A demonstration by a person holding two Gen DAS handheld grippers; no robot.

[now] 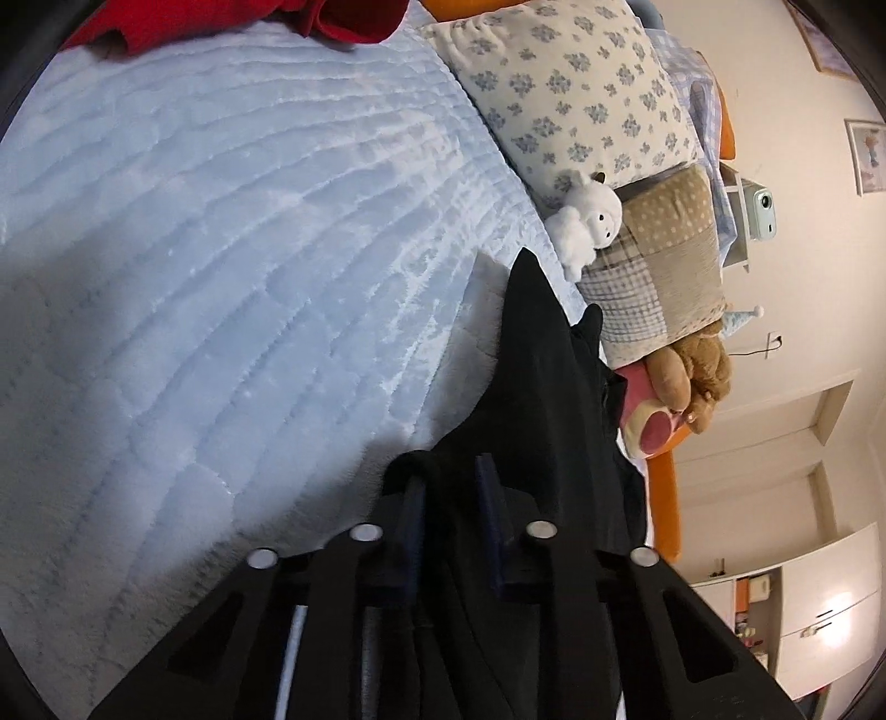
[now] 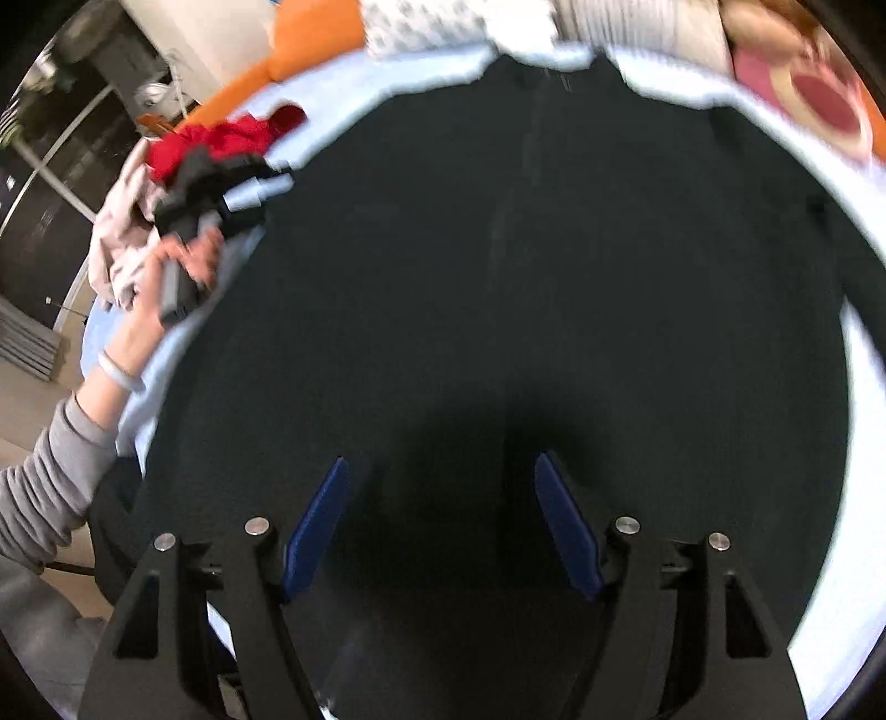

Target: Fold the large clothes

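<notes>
A large black garment [image 2: 526, 277] lies spread over the pale blue bed cover [image 2: 853, 498]. My right gripper [image 2: 440, 498] is open, its blue pads [image 2: 318, 526] wide apart just above the garment's near part. My left gripper [image 1: 451, 515] is shut on a fold of the same black garment [image 1: 537, 387] and holds its edge raised off the bed. In the right wrist view the left gripper [image 2: 243, 188] shows at the garment's left edge, held in the person's hand.
Patterned pillows [image 1: 570, 94], a white plush toy [image 1: 587, 221] and a brown teddy bear [image 1: 692, 376] line the head of the bed. A red garment [image 1: 332, 22] and a beige one [image 2: 127, 243] lie heaped at the far side. The blue cover [image 1: 221, 249] stretches to my left.
</notes>
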